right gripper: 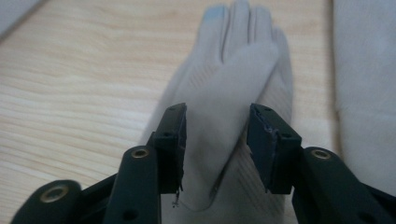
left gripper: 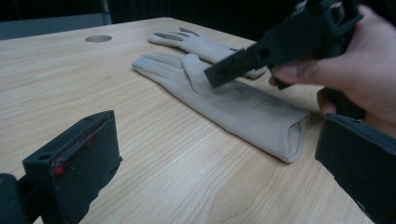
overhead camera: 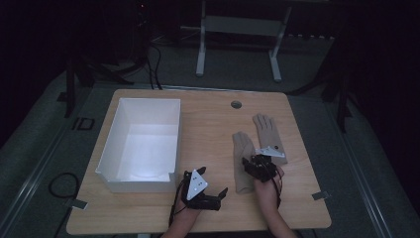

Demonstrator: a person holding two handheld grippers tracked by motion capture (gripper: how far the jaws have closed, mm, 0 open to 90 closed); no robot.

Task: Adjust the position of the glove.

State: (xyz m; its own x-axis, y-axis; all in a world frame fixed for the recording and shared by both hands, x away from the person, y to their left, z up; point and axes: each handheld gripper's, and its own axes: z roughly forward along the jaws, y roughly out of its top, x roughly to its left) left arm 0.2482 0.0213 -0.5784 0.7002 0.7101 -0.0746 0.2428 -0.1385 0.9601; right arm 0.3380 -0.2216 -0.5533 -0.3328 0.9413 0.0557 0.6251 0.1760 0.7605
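Note:
Two beige gloves lie flat on the right half of the wooden table (overhead camera: pixel 208 124). The nearer glove (overhead camera: pixel 242 146) (left gripper: pixel 233 100) (right gripper: pixel 233 70) has its fingers pointing away from me. My right gripper (overhead camera: pixel 250 164) (left gripper: pixel 280 46) (right gripper: pixel 217 135) hovers low over it, open, one jaw on each side of the glove's thumb. The second glove (overhead camera: pixel 267 131) (left gripper: pixel 196 42) (right gripper: pixel 369 93) lies just beyond and to the right. My left gripper (overhead camera: pixel 215 191) (left gripper: pixel 215 163) rests near the front edge, aimed at the nearer glove's cuff, jaws wide open and holding nothing.
A white open box (overhead camera: pixel 111 134) stands on the left half of the table, with nothing seen inside. A round cable hole (overhead camera: pixel 236 104) (left gripper: pixel 98 38) sits near the far edge. Bare wood lies between the box and the gloves.

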